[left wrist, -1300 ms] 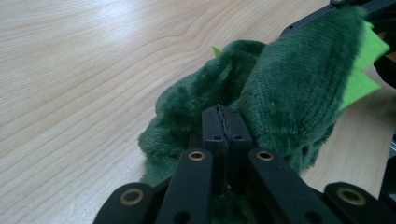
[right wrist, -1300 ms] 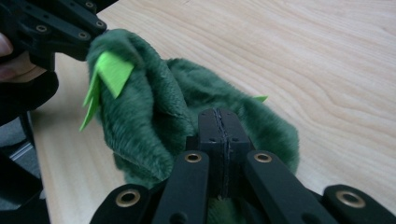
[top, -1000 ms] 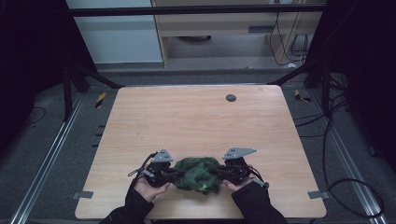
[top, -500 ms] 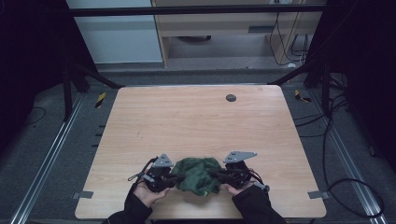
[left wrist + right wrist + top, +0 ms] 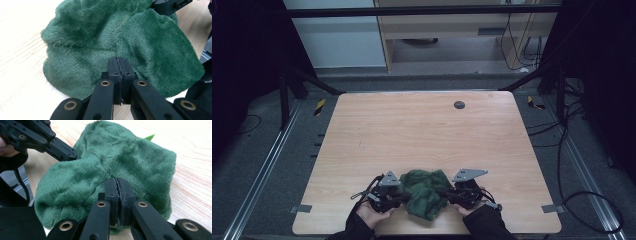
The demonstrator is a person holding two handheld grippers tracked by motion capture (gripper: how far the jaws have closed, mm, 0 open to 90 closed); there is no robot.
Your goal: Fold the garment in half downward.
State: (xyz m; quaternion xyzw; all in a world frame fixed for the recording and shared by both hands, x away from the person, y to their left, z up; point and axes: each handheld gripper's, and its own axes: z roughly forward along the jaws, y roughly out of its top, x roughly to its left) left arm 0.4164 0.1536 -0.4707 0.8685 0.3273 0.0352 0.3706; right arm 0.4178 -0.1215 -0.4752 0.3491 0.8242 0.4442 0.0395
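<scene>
at the near edge of the tabletop [image 5: 422,125], left to right: your left hand [image 5: 371,214] holds the left claw [image 5: 398,198], jaws pinched together on the left side of the green plush cloth [image 5: 426,192]. in the left gripper view the left claw [image 5: 120,65] has both pads pressed flat with a thin bit of the green plush cloth [image 5: 100,32] trapped in the seam between them.

the cloth sits bunched in a rumpled heap between the two claws, resting on the wood just inside the near edge. soft fleece pile, folds running across the top. a small lighter green tip [image 5: 149,137] pokes out at its far side in the right gripper view; can't tell what it is.

right side: your right hand [image 5: 468,207] holds the right claw [image 5: 451,196], also clamped on the cloth, on its right edge. in the right gripper view the right claw [image 5: 117,187] has its pads closed tight on a fold of the cloth [image 5: 120,155], and the left claw [image 5: 72,155] bites in from the opposite side.

far off, a small dark round disc [image 5: 459,104] lies near the far edge of the tabletop, well apart from everything else.
</scene>
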